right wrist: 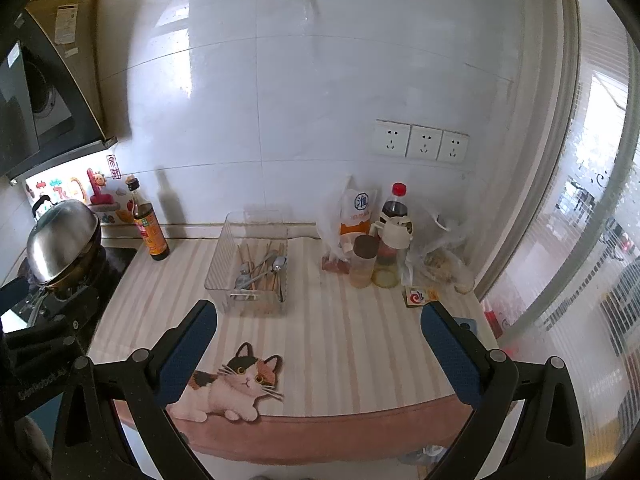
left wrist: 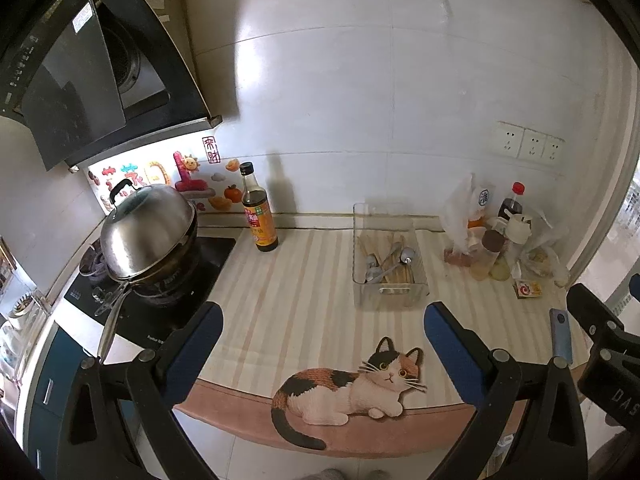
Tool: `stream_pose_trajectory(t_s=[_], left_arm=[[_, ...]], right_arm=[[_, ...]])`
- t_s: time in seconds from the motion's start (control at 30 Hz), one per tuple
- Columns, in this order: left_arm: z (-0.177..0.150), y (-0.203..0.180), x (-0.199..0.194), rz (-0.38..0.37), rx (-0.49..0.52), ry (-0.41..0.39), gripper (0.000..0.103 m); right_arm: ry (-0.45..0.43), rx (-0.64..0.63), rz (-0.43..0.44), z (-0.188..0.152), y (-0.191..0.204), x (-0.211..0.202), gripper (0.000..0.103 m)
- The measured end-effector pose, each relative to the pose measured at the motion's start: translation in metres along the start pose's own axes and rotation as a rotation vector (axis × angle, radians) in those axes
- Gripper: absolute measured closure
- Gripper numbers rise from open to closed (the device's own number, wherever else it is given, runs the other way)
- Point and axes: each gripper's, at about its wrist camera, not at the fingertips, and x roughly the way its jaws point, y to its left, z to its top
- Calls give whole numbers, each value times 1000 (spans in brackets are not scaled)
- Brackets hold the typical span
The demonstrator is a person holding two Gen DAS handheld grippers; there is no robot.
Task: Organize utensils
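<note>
A clear plastic bin [left wrist: 387, 292] stands on the striped counter mat, holding metal spoons [left wrist: 378, 266] and wooden chopsticks [left wrist: 400, 274]. It also shows in the right wrist view [right wrist: 256, 304], with the spoons [right wrist: 260, 268] inside. My left gripper [left wrist: 324, 320] is open and empty, held back over the mat's front edge, short of the bin. My right gripper [right wrist: 318, 316] is open and empty, also near the front edge, with the bin ahead to its left. The right gripper's body shows at the far right of the left wrist view.
A soy sauce bottle [left wrist: 259, 210] stands left of the bin. A lidded wok [left wrist: 148, 232] sits on the stove at the left. Bottles, jars and plastic bags [right wrist: 384, 240] crowd the back right corner. A cat picture [left wrist: 352, 388] marks the mat's front edge.
</note>
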Motion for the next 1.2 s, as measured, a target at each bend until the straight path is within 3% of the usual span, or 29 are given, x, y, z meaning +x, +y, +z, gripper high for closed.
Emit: stream_pose_trajectory(t_s=[1.2], left_arm=[[4,-6,4,8,1,1,0]], right_arm=[[9,5,16,1,-4,10,0]])
